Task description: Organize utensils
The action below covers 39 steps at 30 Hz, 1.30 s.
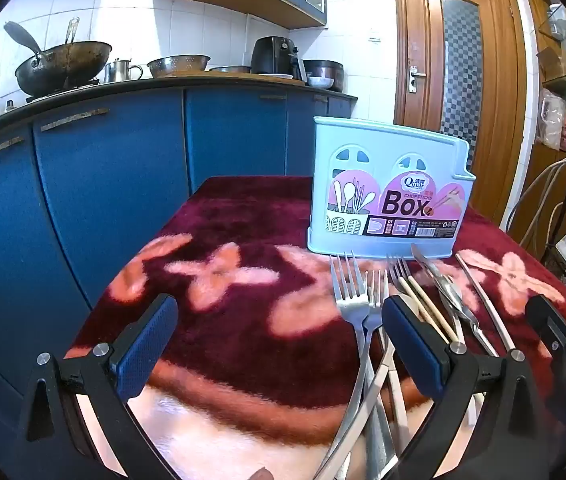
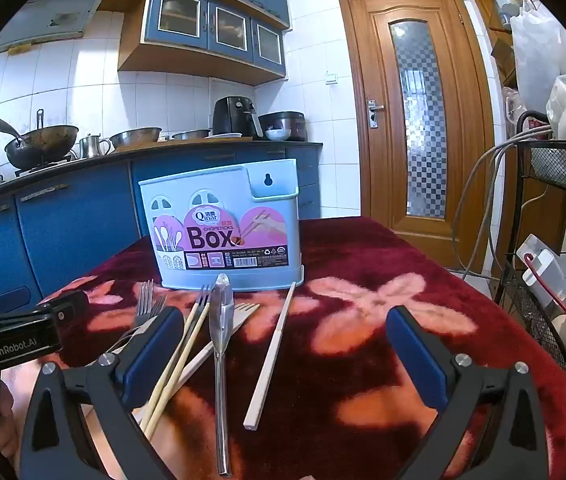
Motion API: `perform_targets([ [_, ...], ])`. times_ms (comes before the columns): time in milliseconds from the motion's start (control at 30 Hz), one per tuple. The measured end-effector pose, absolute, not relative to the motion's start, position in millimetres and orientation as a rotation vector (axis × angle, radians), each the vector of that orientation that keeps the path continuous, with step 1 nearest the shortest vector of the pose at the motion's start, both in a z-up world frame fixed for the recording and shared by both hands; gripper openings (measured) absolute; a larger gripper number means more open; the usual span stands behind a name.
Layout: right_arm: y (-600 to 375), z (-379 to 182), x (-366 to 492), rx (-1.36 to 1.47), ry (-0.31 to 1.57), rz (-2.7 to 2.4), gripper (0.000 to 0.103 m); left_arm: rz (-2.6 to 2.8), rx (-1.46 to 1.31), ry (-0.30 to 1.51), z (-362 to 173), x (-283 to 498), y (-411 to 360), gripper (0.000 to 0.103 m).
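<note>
Covering the table, a red floral blanket [image 2: 363, 240]; blue kitchen cabinets [image 1: 103, 184] behind; both tongs apart.

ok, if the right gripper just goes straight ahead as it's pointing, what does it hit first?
Probably the red blanket: the open right gripper tilts down, and the single chopstick lies between its fingers. Depth is unclear.

The pale blue utensil holder [image 2: 223, 224] carries a pink label reading "Qinar", "CHOPSTICKS" and, in large dark letters, "Box". Below that a strip shows the numbers "01" and "02" beside a barcode; its finer print is too small to read. In the right wrist view, the black body of the left tongs [image 2: 11, 344] bears "GenRobot.AI".
</note>
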State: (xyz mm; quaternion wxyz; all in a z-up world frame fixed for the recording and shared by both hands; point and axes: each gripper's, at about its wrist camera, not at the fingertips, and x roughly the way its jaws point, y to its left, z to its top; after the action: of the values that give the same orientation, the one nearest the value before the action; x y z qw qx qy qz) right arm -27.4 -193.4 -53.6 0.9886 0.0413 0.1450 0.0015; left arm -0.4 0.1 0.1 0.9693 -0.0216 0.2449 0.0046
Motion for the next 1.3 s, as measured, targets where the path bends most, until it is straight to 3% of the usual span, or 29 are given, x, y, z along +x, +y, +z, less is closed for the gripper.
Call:
perform_targets([
  [1300, -193.8, -53.2, -27.7, 0.089, 0.289, 0.002, 0.103, 0.009, -0.036, 0.493, 1.3, -2.5, 0.1, 0.102],
])
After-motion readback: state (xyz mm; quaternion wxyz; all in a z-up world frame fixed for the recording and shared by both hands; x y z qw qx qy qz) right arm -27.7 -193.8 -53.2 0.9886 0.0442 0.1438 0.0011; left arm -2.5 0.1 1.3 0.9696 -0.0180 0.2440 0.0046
